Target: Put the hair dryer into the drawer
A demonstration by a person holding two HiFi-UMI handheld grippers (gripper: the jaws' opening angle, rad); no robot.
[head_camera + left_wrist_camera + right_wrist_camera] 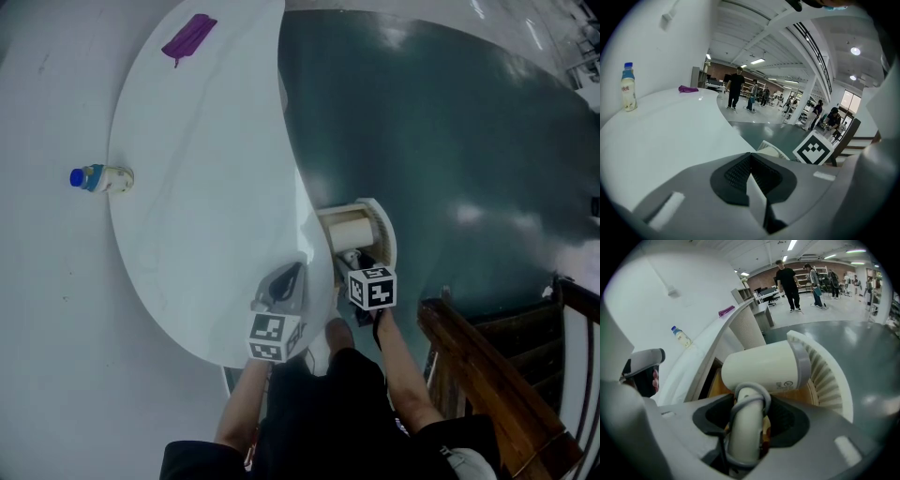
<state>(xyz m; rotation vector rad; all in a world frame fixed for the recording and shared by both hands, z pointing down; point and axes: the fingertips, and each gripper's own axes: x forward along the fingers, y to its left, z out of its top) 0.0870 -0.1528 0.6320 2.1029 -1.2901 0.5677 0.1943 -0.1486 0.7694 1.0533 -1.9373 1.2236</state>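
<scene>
A person with a gripper in each hand stands at the near end of a curved white bench (206, 187), beside a drawer (386, 234) that is pulled out over the dark green floor (450, 122). The right gripper (746, 405) pinches the handle of a cream hair dryer (764, 369), with the grey cord looped round that handle between its jaws. The dryer's barrel hangs within the drawer's outline, above its wooden inside and just behind its ribbed, rounded white front (829, 376). Whether the dryer touches the drawer's bottom cannot be told. The left gripper (751, 174) is over the bench's near edge, just beside the drawer, its jaws pressed together with nothing between them. Farther along the bench, a small bottle (628, 87) with a blue cap stands upright by the white wall. A flat purple item (188, 37) lies at the far end, well apart from both grippers. A dark wooden stair rail (487, 375) runs along the person's right side. In the hall beyond the bench, several people (736, 86) stand under strip lights.
</scene>
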